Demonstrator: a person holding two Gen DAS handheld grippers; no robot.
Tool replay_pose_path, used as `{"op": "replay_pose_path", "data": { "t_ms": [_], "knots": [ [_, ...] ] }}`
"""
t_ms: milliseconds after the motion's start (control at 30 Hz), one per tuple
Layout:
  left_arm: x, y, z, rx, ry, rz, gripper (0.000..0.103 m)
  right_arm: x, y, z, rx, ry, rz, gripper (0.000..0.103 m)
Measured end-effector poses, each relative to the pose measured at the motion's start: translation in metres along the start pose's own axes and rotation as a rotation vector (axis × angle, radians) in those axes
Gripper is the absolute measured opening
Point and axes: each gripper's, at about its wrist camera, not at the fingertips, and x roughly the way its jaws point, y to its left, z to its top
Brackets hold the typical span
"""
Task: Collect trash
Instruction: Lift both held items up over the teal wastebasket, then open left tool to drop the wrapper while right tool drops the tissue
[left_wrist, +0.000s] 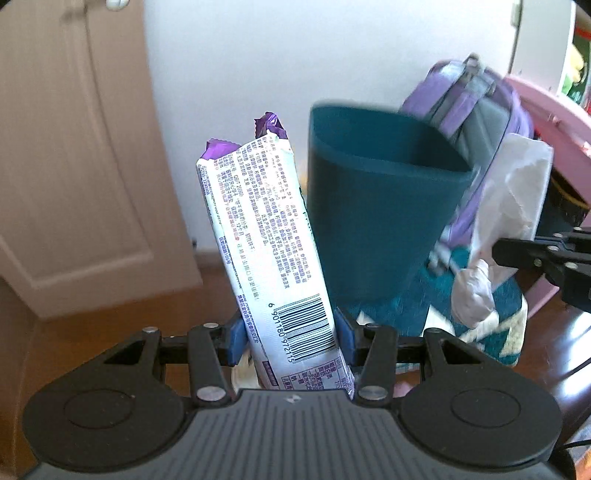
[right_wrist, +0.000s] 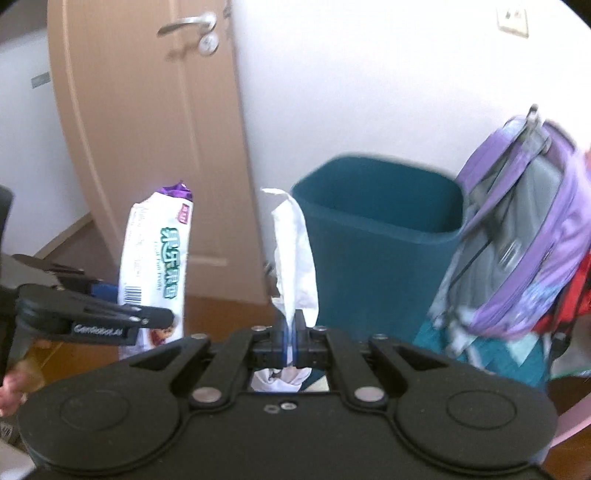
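Left wrist: my left gripper (left_wrist: 290, 338) is clamped on the wrapper (left_wrist: 266, 236) near its barcode end; the rest stands up past the fingers (left_wrist: 236, 341). The bin (left_wrist: 373, 206) sits just right of it, mouth open and tilted toward me. The tissue (left_wrist: 506, 206) hangs off the right gripper (left_wrist: 517, 254) at the right edge.

Right wrist: the right gripper (right_wrist: 290, 339) has its fingers together, pinching the tissue (right_wrist: 293, 258), which stands straight up out of them. The bin (right_wrist: 380, 236) is ahead and slightly right, the backpack (right_wrist: 517, 243) leaning beside it. The wrapper (right_wrist: 157, 262) is off left.

To do it well, I'd centre each item over the bin mouth before releasing, clear of the backpack.
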Motion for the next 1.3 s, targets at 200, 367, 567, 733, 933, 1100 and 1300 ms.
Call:
{"op": "replay_pose_path", "data": {
  "t_ms": [200,367,567,733,933,1100,1300],
  "knots": [
    [-0.02,-0.021,0.056,0.042,-0.079,-0.009,0.048,-0.008,-0.019,0.041,0.005,-0.094,-0.044,0.003],
    [-0.008,-0.038,0.095,0.057,-0.167,0.034,0.048,0.018,-0.042,0.065,0.016,-0.129,-0.086,0.003],
    [0.024,-0.051,0.141,0.026,-0.177,0.052,0.048,0.05,-0.074,0.088,0.049,-0.137,-0.161,0.003],
    [0.076,-0.067,0.162,0.032,-0.145,0.074,0.049,0.084,-0.098,0.09,0.06,-0.082,-0.163,0.003],
    [0.133,-0.076,0.17,0.047,-0.064,0.088,0.049,0.125,-0.107,0.08,0.032,0.004,-0.154,0.002],
    [0.171,-0.086,0.166,0.095,0.004,0.081,0.049,0.149,-0.109,0.073,-0.019,0.068,-0.149,0.002],
    [0.208,-0.094,0.159,0.141,0.13,0.06,0.05,0.166,-0.118,0.069,-0.02,0.114,-0.141,0.003]
  ]
}}
